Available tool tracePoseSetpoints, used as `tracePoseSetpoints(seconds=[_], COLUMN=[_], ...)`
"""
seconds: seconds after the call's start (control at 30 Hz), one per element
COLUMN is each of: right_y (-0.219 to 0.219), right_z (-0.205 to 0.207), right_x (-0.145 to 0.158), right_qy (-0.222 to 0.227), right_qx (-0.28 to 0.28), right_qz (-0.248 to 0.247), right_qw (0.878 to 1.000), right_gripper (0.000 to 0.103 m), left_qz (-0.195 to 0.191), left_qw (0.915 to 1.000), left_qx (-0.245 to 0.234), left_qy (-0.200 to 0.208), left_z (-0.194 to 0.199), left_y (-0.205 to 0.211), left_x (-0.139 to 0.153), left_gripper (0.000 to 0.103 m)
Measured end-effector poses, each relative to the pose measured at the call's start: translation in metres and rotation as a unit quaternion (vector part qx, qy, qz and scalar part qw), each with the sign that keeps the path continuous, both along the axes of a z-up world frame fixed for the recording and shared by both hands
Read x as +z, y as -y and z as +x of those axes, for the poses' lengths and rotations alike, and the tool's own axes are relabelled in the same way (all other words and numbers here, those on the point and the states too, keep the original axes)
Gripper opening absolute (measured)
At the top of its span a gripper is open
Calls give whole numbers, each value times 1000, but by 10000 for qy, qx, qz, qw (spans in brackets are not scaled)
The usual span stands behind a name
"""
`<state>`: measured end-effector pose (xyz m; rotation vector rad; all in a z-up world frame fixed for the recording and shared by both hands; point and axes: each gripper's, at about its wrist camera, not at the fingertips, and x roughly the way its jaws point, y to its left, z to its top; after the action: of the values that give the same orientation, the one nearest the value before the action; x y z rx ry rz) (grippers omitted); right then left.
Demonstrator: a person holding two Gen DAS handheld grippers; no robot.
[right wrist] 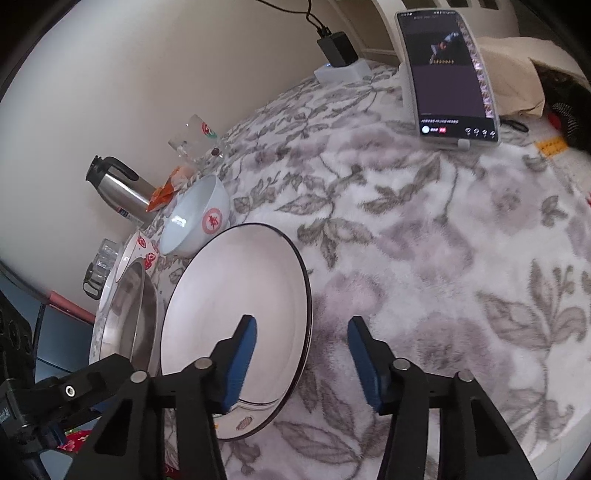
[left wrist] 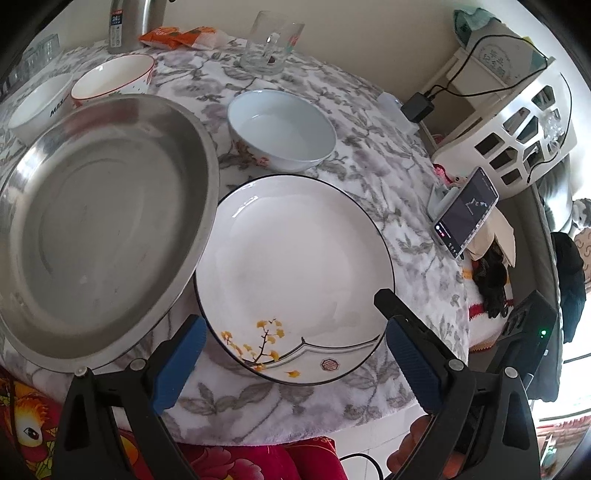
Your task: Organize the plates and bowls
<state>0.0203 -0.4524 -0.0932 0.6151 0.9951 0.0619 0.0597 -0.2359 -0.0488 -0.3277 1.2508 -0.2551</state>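
Observation:
A white plate [left wrist: 295,273] with a black rim and yellow flowers lies on the floral tablecloth. My left gripper [left wrist: 291,328] is open, its jaws either side of the plate's near edge, holding nothing. A large steel plate [left wrist: 99,229] lies to the left, its rim over the white plate's edge. A pale blue bowl [left wrist: 282,129] stands behind. Two white bowls [left wrist: 114,77] [left wrist: 37,103] stand at the back left. My right gripper [right wrist: 301,334] is open and empty, its left finger over the white plate [right wrist: 229,317], whose right rim lies between the jaws. The blue bowl [right wrist: 195,218] and steel plate [right wrist: 129,314] lie beyond.
A glass mug [left wrist: 271,44], a steel thermos [left wrist: 127,22] and orange packets [left wrist: 177,37] stand at the table's back. A phone on a stand [left wrist: 465,210] [right wrist: 450,74] sits at the right edge, with a charger [right wrist: 338,48] and a white basket [left wrist: 517,140] beyond.

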Motion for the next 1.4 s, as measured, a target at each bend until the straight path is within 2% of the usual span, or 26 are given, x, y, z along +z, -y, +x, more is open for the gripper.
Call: tracePoseSetpoints(seconds=[0.23, 0.3, 0.4, 0.8, 1.4], right_y=[-7, -9, -9, 6, 50], right_z=[7, 9, 11, 12, 5], right_x=[-9, -11, -15, -21, -14], right_qy=[-85, -100, -133, 2, 73], right_qx=[75, 95, 94, -45, -352], right_qz=[23, 9, -21, 436, 349], right_qw=[9999, 9999, 9999, 9990, 9987], right_gripper=[27, 15, 11, 8, 6], left_qz=[-5, -4, 5, 61, 211], left_qw=[10000, 9999, 9999, 9999, 9994], left_qx=[23, 28, 58, 24, -222], left_qy=[-84, -103, -122, -120, -187], left_z=[1, 1, 2, 4, 18], left_y=[0, 0, -2, -1, 11], left_x=[-3, -4, -5, -7, -18], left_gripper=[98, 98, 98, 98, 98])
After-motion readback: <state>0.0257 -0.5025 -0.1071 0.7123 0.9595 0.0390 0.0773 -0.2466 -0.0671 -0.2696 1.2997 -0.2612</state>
